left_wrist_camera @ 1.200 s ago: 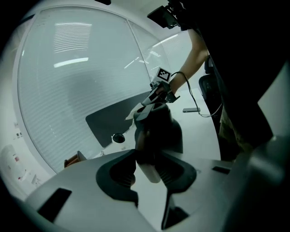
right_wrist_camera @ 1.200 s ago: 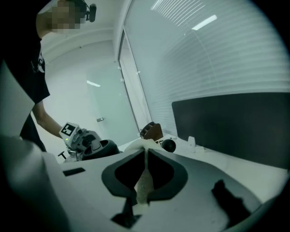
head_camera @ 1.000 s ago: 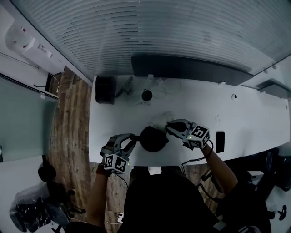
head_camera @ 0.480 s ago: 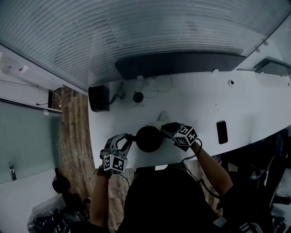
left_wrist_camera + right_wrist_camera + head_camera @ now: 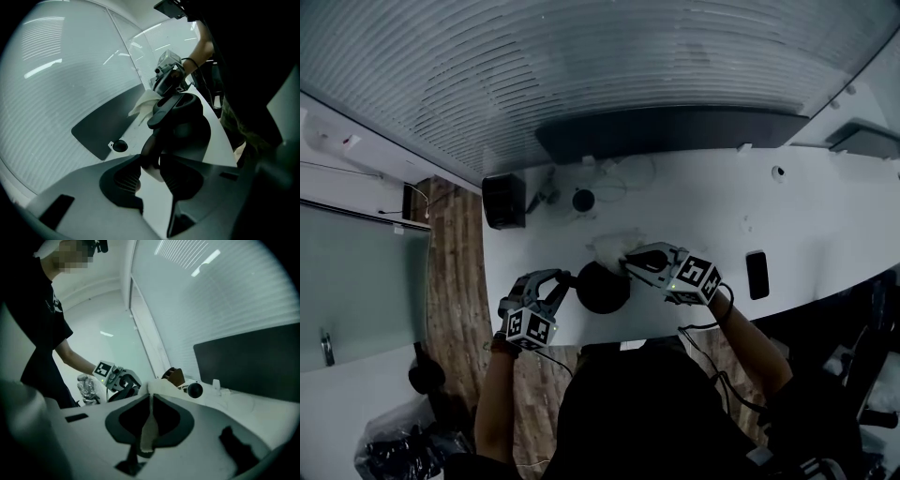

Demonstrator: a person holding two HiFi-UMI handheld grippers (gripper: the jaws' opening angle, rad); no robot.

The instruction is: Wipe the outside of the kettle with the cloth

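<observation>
Two bent arms: left hand-held gripper (image 5: 566,279) clamps the kettle handle (image 5: 153,137), right hand-held gripper (image 5: 629,263) pinches cloth (image 5: 607,249).

The left gripper (image 5: 151,163) clamps the handle (image 5: 153,144) of the black kettle (image 5: 190,129), white cloth (image 5: 143,106) beyond it.

White table (image 5: 825,216), black box (image 5: 503,201) at its left corner, round black object (image 5: 583,200) nearby, dark phone (image 5: 758,274)

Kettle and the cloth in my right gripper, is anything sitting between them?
Nothing visible. The right gripper pinches the cloth just beside the kettle, on its far side, with no object between. The left gripper grips the handle on the opposite side, clear of the cloth.
</observation>
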